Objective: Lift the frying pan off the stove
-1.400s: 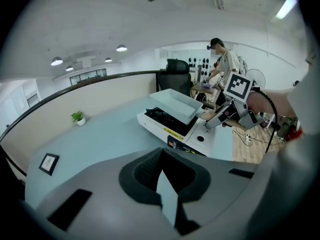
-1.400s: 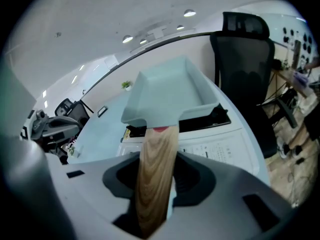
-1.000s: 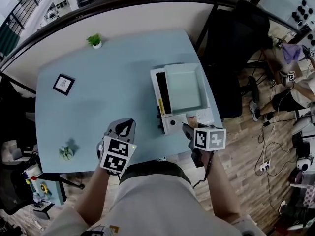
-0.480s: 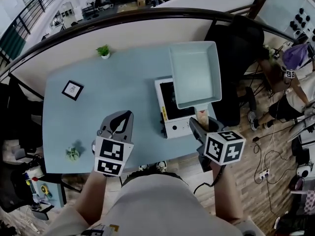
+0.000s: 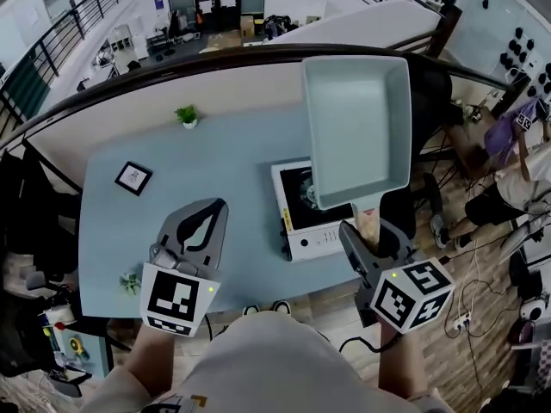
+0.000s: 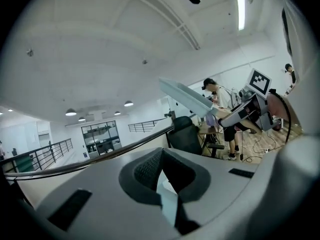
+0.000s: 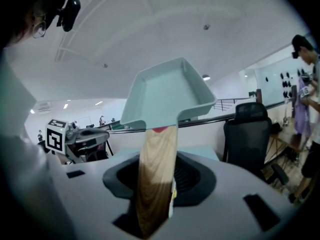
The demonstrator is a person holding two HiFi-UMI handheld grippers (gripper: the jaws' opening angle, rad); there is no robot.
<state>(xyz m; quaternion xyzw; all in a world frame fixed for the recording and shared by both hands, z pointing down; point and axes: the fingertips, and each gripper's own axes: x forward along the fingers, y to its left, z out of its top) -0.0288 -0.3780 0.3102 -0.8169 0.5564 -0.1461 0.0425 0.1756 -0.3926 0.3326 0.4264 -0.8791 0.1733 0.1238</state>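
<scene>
A pale teal rectangular frying pan with a wooden handle hangs high above the white stove, whose dark burner shows under it. My right gripper is shut on that handle; in the right gripper view the handle runs from between the jaws up to the pan, which is tilted up. My left gripper floats over the table's near left part, jaws together and holding nothing. In the left gripper view the closed jaws of the left gripper fill the bottom, and the pan shows at the right.
On the light blue table stand a small potted plant at the back, a framed picture at the left and another little plant at the near left. A black chair and seated people are at the right.
Both grippers have risen. The pan has come up off the stove with the right gripper and now sits much closer to the head camera, so the burner is uncovered.
</scene>
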